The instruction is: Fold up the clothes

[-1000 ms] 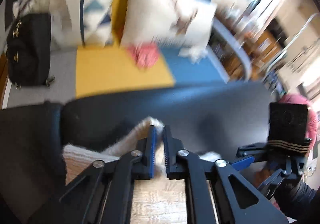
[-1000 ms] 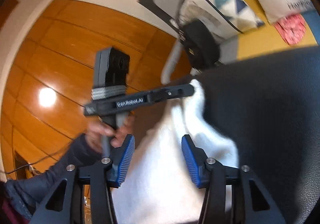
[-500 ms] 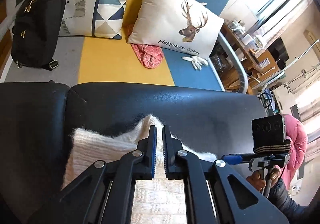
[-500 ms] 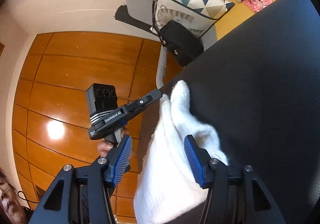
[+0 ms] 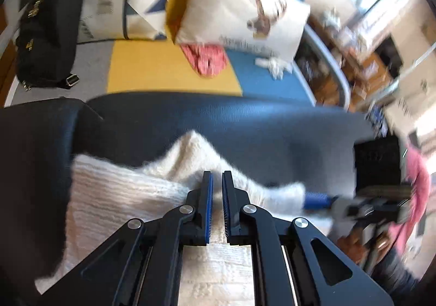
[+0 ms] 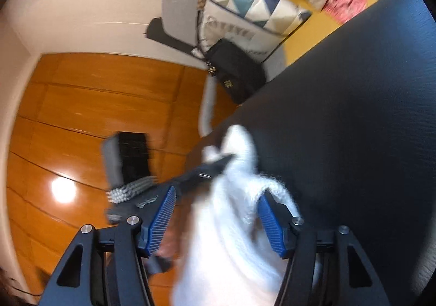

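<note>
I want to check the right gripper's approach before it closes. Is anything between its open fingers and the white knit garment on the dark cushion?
Nothing visible stands in the way. The right gripper has just been opening, and the white knit garment already lies between its fingers on the dark cushion. The left gripper is shut on the same garment.

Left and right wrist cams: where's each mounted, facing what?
Left wrist: on the left tool, looking down over a white sweater on a dark cushion; the right tool shows at right.
Right wrist: on the right tool, looking along the cushion edge toward a wood wall; the left tool shows.
Shared: sweater, cushion, black bag, pillows.
</note>
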`<state>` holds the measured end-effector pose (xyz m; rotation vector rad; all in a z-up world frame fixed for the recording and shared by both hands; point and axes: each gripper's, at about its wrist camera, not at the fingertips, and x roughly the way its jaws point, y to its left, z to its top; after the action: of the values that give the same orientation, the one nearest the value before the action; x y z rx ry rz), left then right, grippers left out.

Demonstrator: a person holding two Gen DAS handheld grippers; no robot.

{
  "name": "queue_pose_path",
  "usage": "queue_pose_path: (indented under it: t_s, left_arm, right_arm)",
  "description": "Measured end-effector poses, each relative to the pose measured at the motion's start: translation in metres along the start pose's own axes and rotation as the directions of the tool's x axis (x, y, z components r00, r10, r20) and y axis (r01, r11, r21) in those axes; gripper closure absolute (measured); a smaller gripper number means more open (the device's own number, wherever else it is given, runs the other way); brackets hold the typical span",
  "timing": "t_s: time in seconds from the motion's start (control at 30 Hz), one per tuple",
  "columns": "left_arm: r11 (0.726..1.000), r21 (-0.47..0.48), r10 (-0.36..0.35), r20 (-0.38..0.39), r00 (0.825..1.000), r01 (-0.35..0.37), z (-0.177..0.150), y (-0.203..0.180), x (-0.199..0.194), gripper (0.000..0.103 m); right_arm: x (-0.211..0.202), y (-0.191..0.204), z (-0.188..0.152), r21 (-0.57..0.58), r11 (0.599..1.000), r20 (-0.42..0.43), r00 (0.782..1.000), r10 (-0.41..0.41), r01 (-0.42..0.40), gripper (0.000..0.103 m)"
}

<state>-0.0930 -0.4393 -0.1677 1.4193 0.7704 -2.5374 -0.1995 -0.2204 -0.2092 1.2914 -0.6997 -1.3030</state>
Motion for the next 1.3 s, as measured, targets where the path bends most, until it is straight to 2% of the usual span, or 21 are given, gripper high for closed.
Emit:
queue_pose_path:
  t_s: [0.1,0.17,0.23,0.3,0.37,0.4,0.43,0.5,0.53,0.57,0.63,0.7,0.73,0.83,0.93,1.0,1.07,1.17,1.23,1.27,1.3]
  left_arm:
    - [0.999,0.016,-0.04,0.07,0.997,0.039,-0.008,-0.003,-0.021,0.096]
    - [0.996,0.041,-0.088,0.067,0.994,0.086,-0.015,-0.01,-0.029,0.096]
    - [0.995,0.068,-0.075,0.03,0.997,0.073,-0.021,-0.017,-0.024,0.095]
    - [0.998,0.06,-0.027,-0.012,1.0,0.028,-0.02,-0.017,-0.008,0.095]
    - [0.998,0.054,0.021,-0.054,0.998,-0.018,-0.02,-0.017,0.008,0.095]
    - [0.998,0.048,0.039,-0.07,0.997,-0.035,-0.019,-0.017,0.014,0.095]
    - [0.999,0.026,0.032,-0.067,0.997,-0.03,-0.016,-0.015,0.014,0.095]
    - [0.999,-0.043,-0.008,-0.047,0.999,0.006,-0.015,-0.011,0.005,0.095]
    - [0.999,-0.041,-0.029,-0.035,0.999,0.028,-0.019,-0.013,-0.003,0.095]
    - [0.998,-0.031,-0.049,-0.028,0.998,0.048,-0.024,-0.016,-0.011,0.095]
    - [0.997,0.026,-0.071,-0.057,0.996,0.072,-0.038,-0.025,-0.019,0.094]
    - [0.992,0.079,-0.088,-0.098,0.991,0.096,-0.054,-0.033,-0.022,0.094]
    - [0.989,0.105,-0.096,-0.118,0.988,0.108,-0.062,-0.037,-0.024,0.094]
    - [0.978,0.156,-0.114,-0.166,0.98,0.14,-0.079,-0.047,-0.02,0.094]
    - [0.976,0.147,-0.138,-0.172,0.975,0.164,-0.079,-0.049,-0.014,0.093]
    - [0.978,0.111,-0.156,-0.168,0.974,0.175,-0.074,-0.043,-0.008,0.093]
    - [0.978,0.068,-0.182,-0.17,0.968,0.196,-0.069,-0.037,-0.001,0.093]
    - [0.975,0.048,-0.207,-0.166,0.964,0.218,-0.069,-0.035,0.003,0.094]
    - [0.975,0.051,-0.205,-0.162,0.965,0.216,-0.069,-0.036,0.004,0.094]
    - [0.977,0.042,-0.202,-0.162,0.966,0.211,-0.069,-0.037,0.004,0.094]
    - [0.978,0.033,-0.2,-0.161,0.966,0.208,-0.068,-0.037,0.003,0.094]
  right_arm:
    - [-0.006,0.009,-0.006,-0.049,0.992,0.02,0.993,-0.116,0.117,0.043]
    - [-0.015,0.021,-0.01,-0.1,0.972,0.05,0.977,-0.208,0.212,0.043]
    - [-0.028,0.037,-0.014,-0.176,0.933,0.118,0.948,-0.296,0.313,0.041]
    - [-0.028,0.052,-0.019,-0.241,0.927,0.088,0.958,-0.274,0.288,0.041]
    - [-0.02,0.06,-0.028,-0.292,0.926,-0.001,0.968,-0.252,0.241,0.041]
    - [-0.012,0.061,-0.033,-0.311,0.921,-0.052,0.964,-0.261,0.233,0.041]
    - [-0.003,0.061,-0.037,-0.325,0.914,-0.095,0.953,-0.287,0.243,0.042]
    - [0.014,0.049,-0.039,-0.327,0.869,-0.133,0.892,-0.432,0.371,0.044]
    - [0.014,0.045,-0.038,-0.332,0.874,-0.151,0.894,-0.422,0.356,0.045]
    - [0.008,0.047,-0.037,-0.337,0.895,-0.173,0.915,-0.364,0.293,0.045]
    - [-0.008,0.053,-0.03,-0.384,0.899,-0.197,0.933,-0.302,0.209,0.044]
    - [-0.025,0.055,-0.015,-0.442,0.873,-0.181,0.933,-0.311,0.205,0.041]
    - [-0.026,0.054,-0.009,-0.455,0.871,-0.217,0.926,-0.309,0.184,0.04]
    - [-0.009,0.046,0.011,-0.516,0.847,-0.343,0.875,-0.342,0.129,0.04]
    - [0.021,0.033,0.024,-0.52,0.847,-0.434,0.82,-0.374,0.112,0.04]
    - [0.031,0.027,0.021,-0.516,0.853,-0.5,0.783,-0.37,0.074,0.04]
    - [0.039,0.028,0.009,-0.514,0.858,-0.577,0.741,-0.342,-0.005,0.04]
    - [0.031,0.038,-0.02,-0.55,0.832,-0.63,0.692,-0.352,-0.078,0.04]
    - [0.029,0.04,-0.026,-0.572,0.814,-0.645,0.671,-0.367,-0.104,0.04]
    - [0.029,0.037,-0.026,-0.588,0.805,-0.636,0.663,-0.396,-0.084,0.04]
    - [0.028,0.032,-0.024,-0.584,0.81,-0.628,0.662,-0.408,-0.055,0.048]
